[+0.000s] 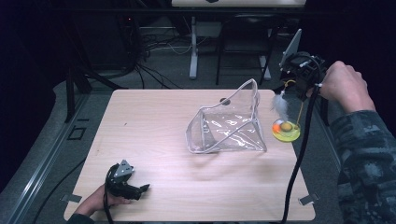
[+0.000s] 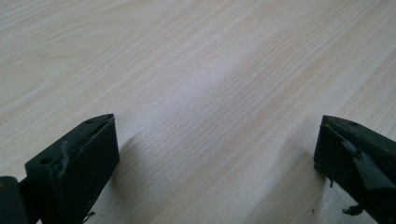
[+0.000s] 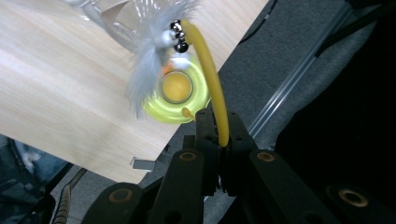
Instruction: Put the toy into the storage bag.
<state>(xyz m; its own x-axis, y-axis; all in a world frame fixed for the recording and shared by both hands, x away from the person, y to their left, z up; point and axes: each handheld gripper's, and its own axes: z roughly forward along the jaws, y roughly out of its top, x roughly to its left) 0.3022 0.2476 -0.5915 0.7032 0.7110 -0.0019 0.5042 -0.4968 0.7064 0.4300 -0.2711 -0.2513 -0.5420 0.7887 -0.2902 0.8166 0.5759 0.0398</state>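
A cat toy sits by the table's right edge: a yellow-green round base (image 1: 286, 129) (image 3: 176, 91), a bent yellow rod (image 3: 212, 79), and a grey-white feather (image 1: 280, 105) (image 3: 149, 56) with small beads at the rod's tip. My right gripper (image 1: 290, 84) (image 3: 218, 126) hovers above the base, shut on the yellow rod. I cannot tell whether the base touches the wood. My left gripper (image 1: 142, 188) (image 2: 217, 140) rests at the front left of the table, jaws wide apart over bare wood with nothing between them.
A clear plastic pouch (image 1: 229, 126) stands open mid-table, just left of the toy. The light wooden table (image 1: 154, 121) ends close to the toy's right side, with grey floor beyond. A black cable (image 1: 299, 163) trails from my right gripper down the table's right side.
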